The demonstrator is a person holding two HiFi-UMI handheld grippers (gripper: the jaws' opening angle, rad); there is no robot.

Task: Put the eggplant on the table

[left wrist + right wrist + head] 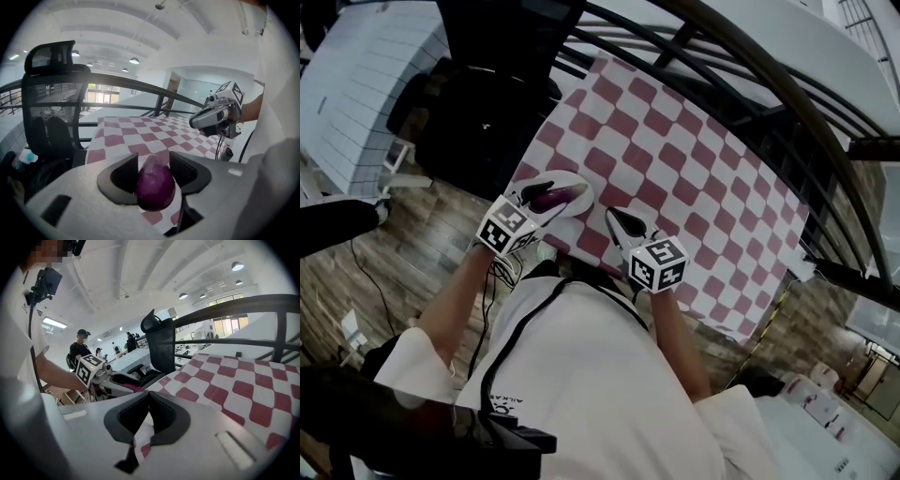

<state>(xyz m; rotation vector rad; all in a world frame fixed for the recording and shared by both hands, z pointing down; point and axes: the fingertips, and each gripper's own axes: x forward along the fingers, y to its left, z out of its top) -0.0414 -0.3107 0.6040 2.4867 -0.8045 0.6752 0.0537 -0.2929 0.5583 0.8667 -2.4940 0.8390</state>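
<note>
Your left gripper clamps the purple eggplant between its jaws, over the near edge of the red-and-white checkered tabletop. Beside it, your right gripper hovers with its jaws closed together, nothing between them.

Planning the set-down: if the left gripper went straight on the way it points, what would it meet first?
Probably the checkered tablecloth just beyond the held eggplant; depth is unclear.
</note>
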